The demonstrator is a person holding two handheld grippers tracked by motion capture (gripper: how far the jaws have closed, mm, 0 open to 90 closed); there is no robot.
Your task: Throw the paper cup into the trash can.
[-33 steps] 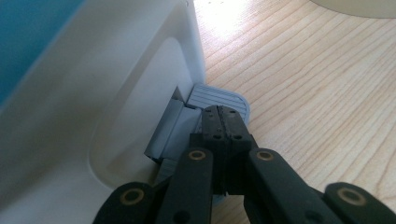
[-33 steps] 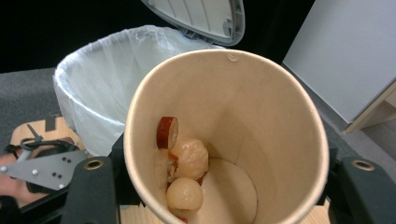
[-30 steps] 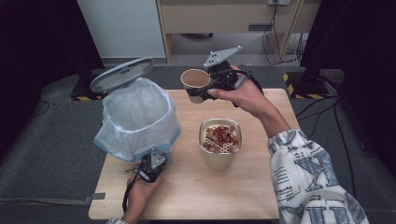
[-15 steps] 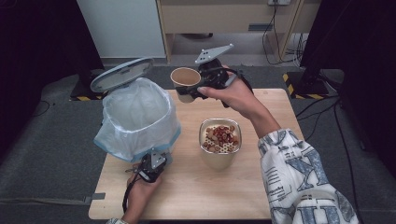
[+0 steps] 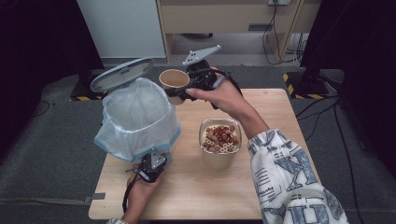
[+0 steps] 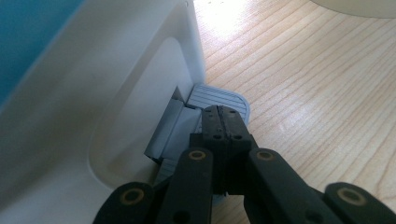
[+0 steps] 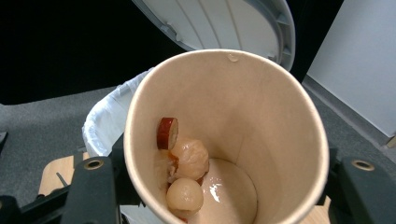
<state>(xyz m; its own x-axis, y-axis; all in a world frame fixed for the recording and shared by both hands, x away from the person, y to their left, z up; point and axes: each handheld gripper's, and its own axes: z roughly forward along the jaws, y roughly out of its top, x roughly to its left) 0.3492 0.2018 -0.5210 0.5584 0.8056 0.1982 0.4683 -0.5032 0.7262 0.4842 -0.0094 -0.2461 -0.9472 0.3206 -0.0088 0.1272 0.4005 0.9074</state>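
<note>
A white pedal bin (image 5: 140, 116) lined with a clear bag stands at the table's left, its grey lid (image 5: 122, 73) raised. My left gripper (image 5: 156, 161) is shut, its tips (image 6: 223, 114) resting on the grey pedal (image 6: 219, 99) at the foot of the bin (image 6: 116, 93). My right gripper (image 5: 187, 84) is shut on a brown paper cup (image 5: 174, 79), held in the air at the bin's far right rim. In the right gripper view the cup (image 7: 261, 116) is tilted and holds a few food scraps (image 7: 187, 158); behind it are the bag's rim (image 7: 107, 116) and the lid (image 7: 233, 18).
A paper bowl (image 5: 220, 137) full of brown and red food stands mid-table, right of the bin, under my right forearm. The wooden table (image 5: 280, 107) has bare room at its right and front. Cabinets and cables lie beyond the far edge.
My right hand has carried the cup leftward, from above the table's far edge to the bin's rim. The left gripper has stayed on the pedal and the lid has stayed up.
</note>
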